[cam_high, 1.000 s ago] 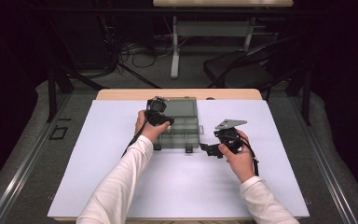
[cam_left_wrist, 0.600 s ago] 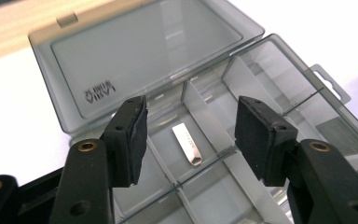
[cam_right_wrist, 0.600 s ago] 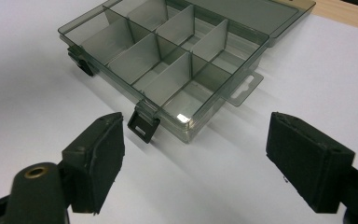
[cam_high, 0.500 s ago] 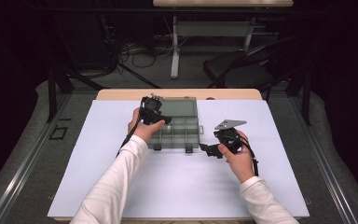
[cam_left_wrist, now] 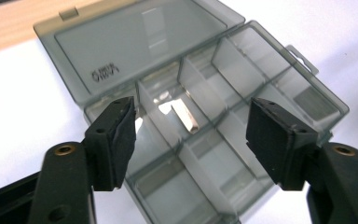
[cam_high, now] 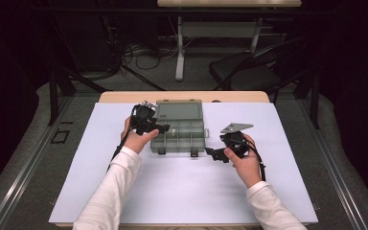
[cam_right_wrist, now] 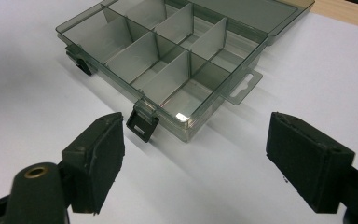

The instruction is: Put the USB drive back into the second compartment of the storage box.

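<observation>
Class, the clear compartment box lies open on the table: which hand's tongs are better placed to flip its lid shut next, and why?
Probably left. The left tongs, open and empty, hover at the box beside its lid. The right tongs, also open, sit off the front right corner near a latch.
</observation>
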A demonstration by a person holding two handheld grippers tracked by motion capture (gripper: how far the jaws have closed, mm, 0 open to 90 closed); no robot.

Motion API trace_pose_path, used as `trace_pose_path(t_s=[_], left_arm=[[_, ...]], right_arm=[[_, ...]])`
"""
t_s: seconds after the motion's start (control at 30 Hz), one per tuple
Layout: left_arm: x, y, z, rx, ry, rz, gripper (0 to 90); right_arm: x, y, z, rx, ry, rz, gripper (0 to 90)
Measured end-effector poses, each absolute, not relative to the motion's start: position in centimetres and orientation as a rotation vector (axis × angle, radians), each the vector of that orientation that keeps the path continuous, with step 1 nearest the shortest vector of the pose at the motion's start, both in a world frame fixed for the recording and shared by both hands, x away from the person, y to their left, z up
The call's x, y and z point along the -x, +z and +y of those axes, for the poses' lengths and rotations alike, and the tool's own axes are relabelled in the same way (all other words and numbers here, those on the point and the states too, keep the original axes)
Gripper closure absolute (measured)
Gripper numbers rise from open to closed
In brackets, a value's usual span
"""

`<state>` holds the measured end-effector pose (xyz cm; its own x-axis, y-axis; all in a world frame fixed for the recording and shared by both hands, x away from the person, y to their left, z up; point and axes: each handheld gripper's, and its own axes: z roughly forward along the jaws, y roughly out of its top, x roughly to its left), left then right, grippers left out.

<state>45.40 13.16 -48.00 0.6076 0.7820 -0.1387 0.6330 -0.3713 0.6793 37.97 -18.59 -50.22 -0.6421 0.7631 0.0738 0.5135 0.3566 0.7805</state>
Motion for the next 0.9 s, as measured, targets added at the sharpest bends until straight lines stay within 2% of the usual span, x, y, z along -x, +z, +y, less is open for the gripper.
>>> trace_pose_path(t_s=[0.13,0.47,0.9], left_arm=[[-44.8,-48.6,14.1,-2.091,0.229,1.132,29.4],[-43.8,-49.2,15.0,-2.085,0.238,1.136,29.6],[-43.8,-50.9,16.2,-2.104,0.216,1.191,33.7]], right_arm=[[-38.0,-50.3,-18.5,-1.135,1.164,2.324,19.2],[-37.9,-50.2,-18.6,-1.122,1.176,2.315,19.1],[-38.1,-50.3,-18.6,-1.126,1.176,2.322,19.2]])
